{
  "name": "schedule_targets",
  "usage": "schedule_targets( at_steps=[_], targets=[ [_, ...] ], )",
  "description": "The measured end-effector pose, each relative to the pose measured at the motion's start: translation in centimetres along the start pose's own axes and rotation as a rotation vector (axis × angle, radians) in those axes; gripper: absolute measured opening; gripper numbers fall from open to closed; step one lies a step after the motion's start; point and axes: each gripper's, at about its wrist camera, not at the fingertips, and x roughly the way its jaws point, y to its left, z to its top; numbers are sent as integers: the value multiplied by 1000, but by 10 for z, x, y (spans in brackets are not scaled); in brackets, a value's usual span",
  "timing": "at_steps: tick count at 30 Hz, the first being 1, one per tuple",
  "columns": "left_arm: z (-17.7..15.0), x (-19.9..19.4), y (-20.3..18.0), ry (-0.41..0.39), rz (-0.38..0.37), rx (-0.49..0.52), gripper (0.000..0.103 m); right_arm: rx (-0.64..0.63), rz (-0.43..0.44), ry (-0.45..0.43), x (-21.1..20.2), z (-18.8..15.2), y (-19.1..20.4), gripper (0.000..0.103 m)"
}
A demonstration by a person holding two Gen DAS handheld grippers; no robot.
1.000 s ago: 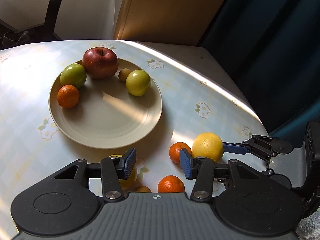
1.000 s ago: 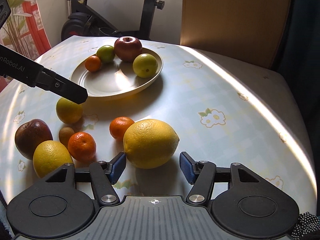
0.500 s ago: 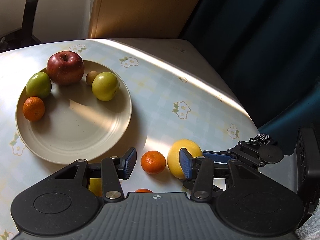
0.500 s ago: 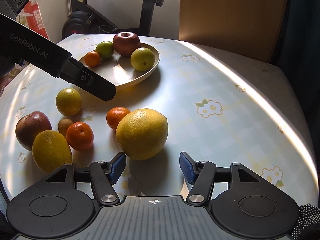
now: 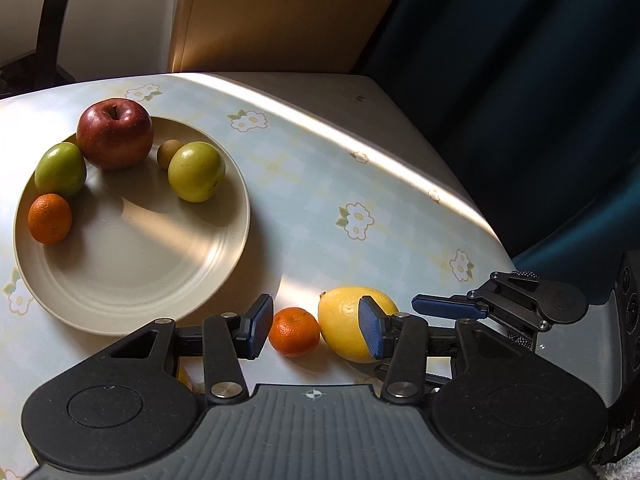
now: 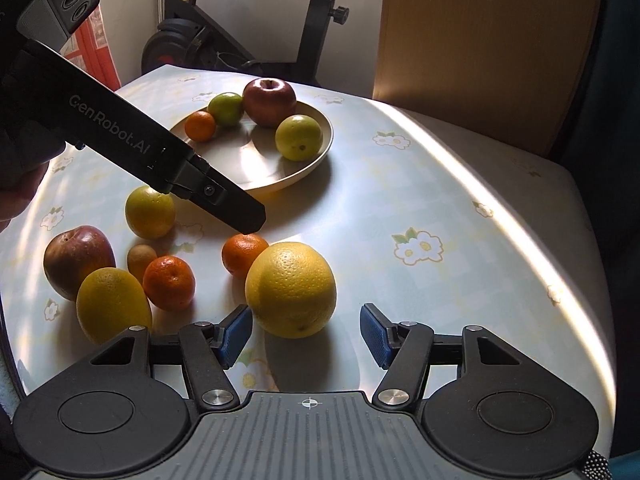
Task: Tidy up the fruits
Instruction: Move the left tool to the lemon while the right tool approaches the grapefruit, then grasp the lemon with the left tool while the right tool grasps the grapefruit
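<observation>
Floral table (image 6: 420, 184), plate (image 5: 224, 240) at 10 o'clock with five fruits. Left gripper (image 5: 316, 330) open over mandarin (image 5: 294, 331); right gripper (image 6: 306, 334) open around yellow citrus (image 6: 291, 288). Only right view shows five more loose fruits.

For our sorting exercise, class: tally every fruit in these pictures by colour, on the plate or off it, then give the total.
Dark red round apples: 2
Green round fruits: 2
Small orange mandarins: 3
Yellow citrus fruits: 3
Small brown fruits: 2
Total: 12
</observation>
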Motion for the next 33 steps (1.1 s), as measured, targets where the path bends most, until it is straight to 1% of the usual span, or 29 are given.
schedule_targets(
  at_steps=[4, 6, 7, 13, 20, 27, 33],
  targets=[
    [1, 0, 2, -3, -12, -19, 49, -12, 18, 20, 9, 4, 1, 56],
    [3, 1, 4, -4, -19, -34, 49, -4, 46, 23, 10, 2, 0, 46],
    [3, 2, 5, -4, -22, -39, 49, 3, 57, 21, 9, 0, 0, 46],
    [5, 10, 4, 7, -69, -74, 49, 25, 57, 8, 5, -10, 0, 45],
    [6, 23, -2, 32, -115, -89, 48, 43, 57, -2, 4, -14, -2, 45],
    [2, 35, -1, 51, -135, -115, 47, 59, 61, -13, 4, -17, -5, 45],
    [2, 45, -6, 68, -138, -98, 47, 67, 61, -17, 3, -18, -6, 45]
  ],
)
